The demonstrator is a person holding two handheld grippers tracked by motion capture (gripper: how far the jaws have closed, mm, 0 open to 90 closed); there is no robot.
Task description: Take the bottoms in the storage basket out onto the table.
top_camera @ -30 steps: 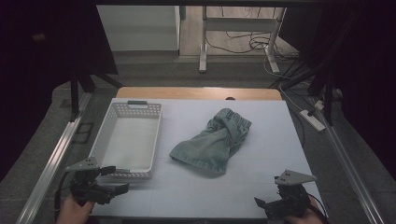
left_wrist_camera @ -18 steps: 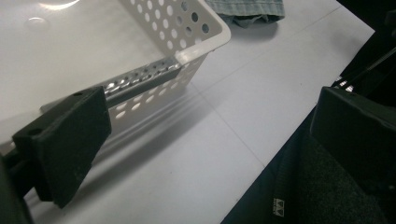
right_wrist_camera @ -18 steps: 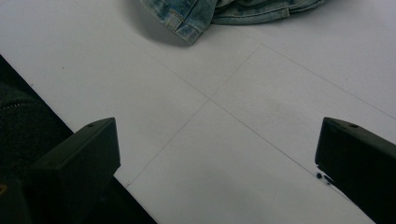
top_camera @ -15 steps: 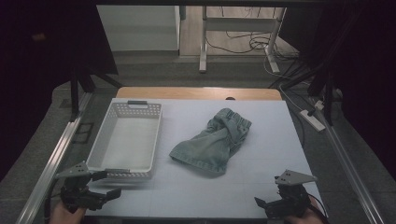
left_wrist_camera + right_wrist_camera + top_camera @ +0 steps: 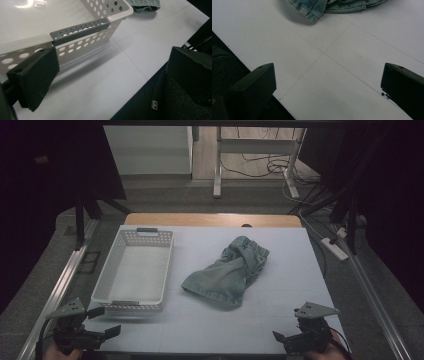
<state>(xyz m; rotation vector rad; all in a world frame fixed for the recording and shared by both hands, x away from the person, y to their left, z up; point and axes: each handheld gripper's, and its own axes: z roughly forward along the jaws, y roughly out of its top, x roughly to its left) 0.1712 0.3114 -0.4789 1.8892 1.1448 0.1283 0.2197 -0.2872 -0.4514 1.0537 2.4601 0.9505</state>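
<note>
A white-topped table (image 5: 280, 320) carries a white perforated basket (image 5: 134, 270) on its left and crumpled denim shorts (image 5: 230, 270) lying near its middle.

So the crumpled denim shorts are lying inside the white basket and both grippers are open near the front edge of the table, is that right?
Not quite. The denim shorts lie on the table beside the white basket, not inside it; the high view shows this. The left gripper and right gripper are open near the front edge.

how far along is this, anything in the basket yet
Nothing done yet: the white basket is empty and the denim shorts lie crumpled on the table beside it. Both the left gripper and right gripper hover open at the near edge. Picking up and placing remain.
</note>
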